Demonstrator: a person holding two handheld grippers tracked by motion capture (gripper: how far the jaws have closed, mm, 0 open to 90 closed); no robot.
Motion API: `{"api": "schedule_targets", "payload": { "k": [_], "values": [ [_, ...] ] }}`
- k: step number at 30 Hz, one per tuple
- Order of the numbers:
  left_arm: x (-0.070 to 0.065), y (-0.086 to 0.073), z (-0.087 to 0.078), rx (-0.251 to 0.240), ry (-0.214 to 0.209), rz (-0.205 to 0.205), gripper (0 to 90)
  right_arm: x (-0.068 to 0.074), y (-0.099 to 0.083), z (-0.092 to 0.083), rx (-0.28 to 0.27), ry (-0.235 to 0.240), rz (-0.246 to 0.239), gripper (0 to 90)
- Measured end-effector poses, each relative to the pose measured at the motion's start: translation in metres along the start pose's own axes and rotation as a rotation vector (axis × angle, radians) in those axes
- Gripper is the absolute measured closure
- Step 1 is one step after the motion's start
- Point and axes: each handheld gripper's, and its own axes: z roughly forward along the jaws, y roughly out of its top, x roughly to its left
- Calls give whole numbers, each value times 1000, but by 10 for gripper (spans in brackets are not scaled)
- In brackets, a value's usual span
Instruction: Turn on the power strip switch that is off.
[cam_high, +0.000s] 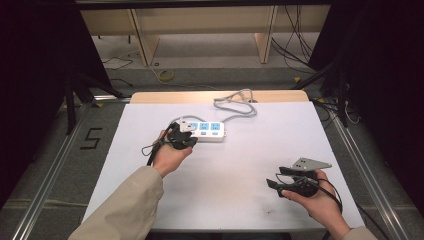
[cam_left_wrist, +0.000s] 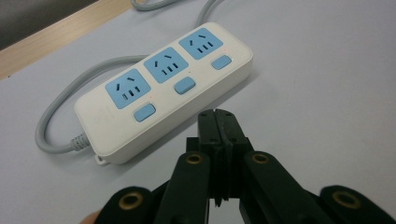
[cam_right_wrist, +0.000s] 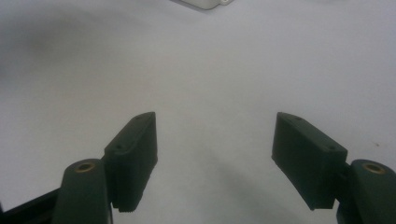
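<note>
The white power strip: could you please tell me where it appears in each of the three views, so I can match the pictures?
High view: the power strip lies at centre, on the white table, beside the left claw.
Left gripper view: upper left to centre, just beyond the shut jaws of that claw.
Right gripper view: a white corner at the top edge, probably the strip.
Shared landmark: the white table surface.

In the right gripper view the power strip (cam_right_wrist: 201, 3) is cut off by the top edge; its grey cable (cam_left_wrist: 56, 116) runs off the left gripper view's top
</note>
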Motion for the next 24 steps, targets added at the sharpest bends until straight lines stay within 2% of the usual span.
{"api": "schedule_targets", "payload": {
  "k": [24],
  "values": [
    [8, 8, 11, 18, 14, -6, 899, 0, -1, 0, 2, -1, 2, 314]
  ]
}}
